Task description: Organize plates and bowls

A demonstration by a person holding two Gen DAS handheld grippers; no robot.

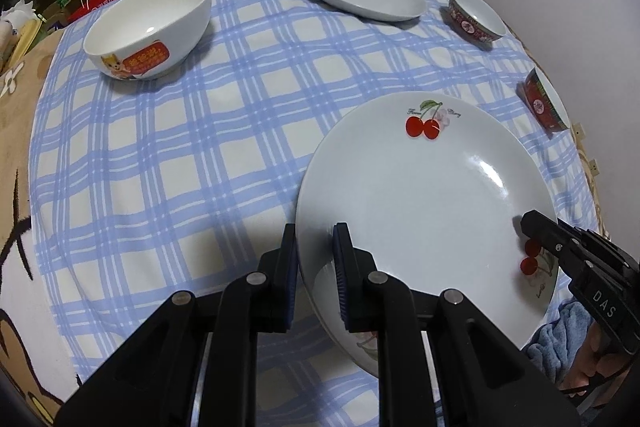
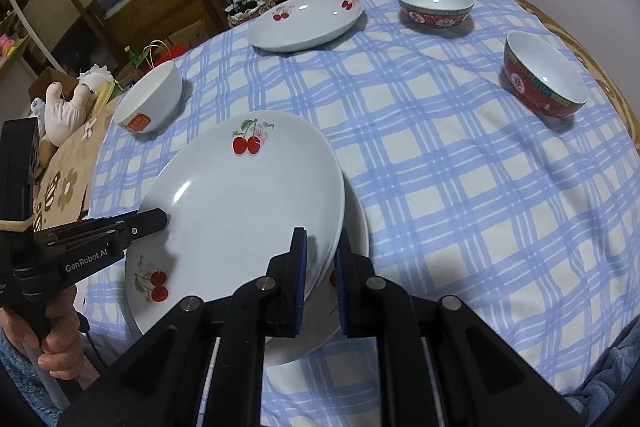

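I have both tools clamped on opposite rims of the top plate (image 2: 244,195), left tool (image 1: 316,267) and right tool (image 2: 322,267), so it stays level over the lower plate (image 2: 352,227) on the bench (image 2: 460,187). Round, face up, cherries pointing away toward the far plate (image 2: 304,23).

a white cherry-print plate (image 2: 240,203) sits tilted over a second cherry plate (image 2: 168,303) lying flat at the 6 o'clock edge of the counter. a third cherry plate (image 2: 304,23) rests flat near 12 o'clock. a large white bowl (image 2: 150,99) stands at 10 o'clock; two red-patterned bowls (image 2: 434,7) (image 2: 544,75) stand upright at 1 and 3 o'clock.
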